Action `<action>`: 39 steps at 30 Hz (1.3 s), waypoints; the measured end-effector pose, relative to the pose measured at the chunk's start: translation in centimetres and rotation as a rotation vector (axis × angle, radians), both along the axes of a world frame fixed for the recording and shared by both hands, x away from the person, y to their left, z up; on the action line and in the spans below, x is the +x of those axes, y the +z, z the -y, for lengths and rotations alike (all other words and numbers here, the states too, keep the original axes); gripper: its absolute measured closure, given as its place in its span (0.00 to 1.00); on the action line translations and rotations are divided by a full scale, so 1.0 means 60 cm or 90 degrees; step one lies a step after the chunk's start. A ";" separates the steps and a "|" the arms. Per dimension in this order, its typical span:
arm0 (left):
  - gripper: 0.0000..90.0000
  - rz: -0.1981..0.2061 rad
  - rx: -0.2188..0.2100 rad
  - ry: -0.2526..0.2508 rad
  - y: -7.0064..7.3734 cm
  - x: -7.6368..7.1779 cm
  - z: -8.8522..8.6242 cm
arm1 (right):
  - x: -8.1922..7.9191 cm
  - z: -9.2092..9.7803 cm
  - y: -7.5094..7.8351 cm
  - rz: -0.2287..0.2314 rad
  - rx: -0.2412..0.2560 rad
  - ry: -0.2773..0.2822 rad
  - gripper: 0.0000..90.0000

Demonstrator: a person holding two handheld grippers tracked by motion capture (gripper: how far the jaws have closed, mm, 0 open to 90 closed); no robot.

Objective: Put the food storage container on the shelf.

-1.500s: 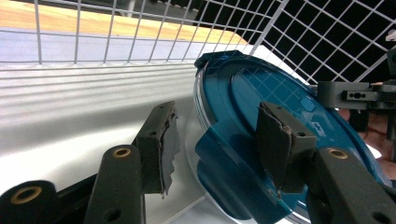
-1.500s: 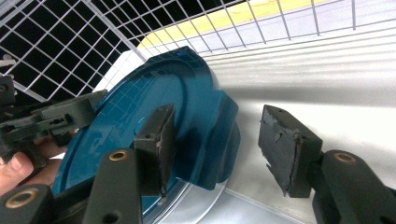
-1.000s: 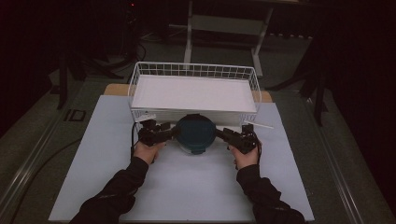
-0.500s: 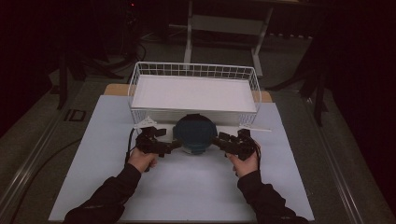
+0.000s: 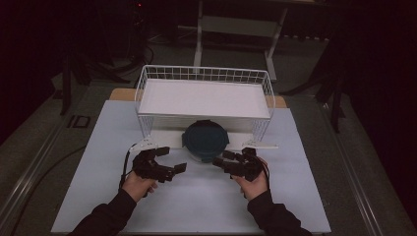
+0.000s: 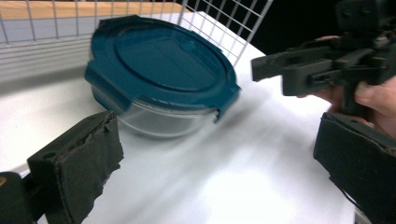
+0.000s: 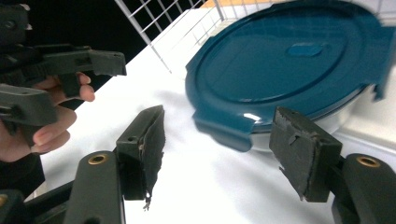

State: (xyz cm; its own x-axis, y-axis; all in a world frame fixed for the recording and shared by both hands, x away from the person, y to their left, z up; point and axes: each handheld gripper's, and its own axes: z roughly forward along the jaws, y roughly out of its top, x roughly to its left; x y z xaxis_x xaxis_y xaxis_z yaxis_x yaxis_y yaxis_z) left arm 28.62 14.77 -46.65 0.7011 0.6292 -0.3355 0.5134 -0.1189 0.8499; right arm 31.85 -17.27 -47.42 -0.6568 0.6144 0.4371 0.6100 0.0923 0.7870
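White-covered table (image 5: 196,206) carries two things — wire basket (image 5: 204,78), lidded container (image 5: 205,140).

Both forearms in dark sleeves enter from the bottom of the high view, angled slightly inward. Left hand (image 5: 137,184) grips the left gripper (image 5: 173,158), pointing forward and right, jaws wide apart, nothing between them. Right hand (image 5: 253,181) grips the right gripper (image 5: 220,158), pointing forward and left, jaws apart, also nothing between them. The grippers face each other, apart, tips not touching. Left gripper view shows the right gripper (image 6: 273,70) and fingers (image 6: 373,95); right gripper view shows the left gripper (image 7: 105,63) and fingers (image 7: 51,133).
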 end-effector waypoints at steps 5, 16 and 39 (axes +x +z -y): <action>0.01 0.006 0.009 -0.003 -0.003 -0.019 -0.003 | -0.009 -0.011 -0.010 -0.004 -0.012 -0.001 0.47; 0.01 0.042 0.032 0.013 -0.038 -0.059 -0.014 | -0.019 -0.034 -0.028 -0.011 -0.057 0.008 0.86; 0.02 0.085 0.046 0.000 -0.052 -0.067 -0.013 | 0.018 -0.061 -0.055 -0.027 -0.092 -0.005 1.00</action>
State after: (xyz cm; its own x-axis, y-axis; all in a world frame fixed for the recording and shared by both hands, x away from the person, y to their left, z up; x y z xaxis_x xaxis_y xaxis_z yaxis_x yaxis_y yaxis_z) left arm 24.61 15.58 -49.77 0.7363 0.6485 -0.1933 0.3960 -0.1814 0.9001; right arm 32.93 -13.60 -50.71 -0.6342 0.6784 0.3709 0.6435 0.1973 0.7396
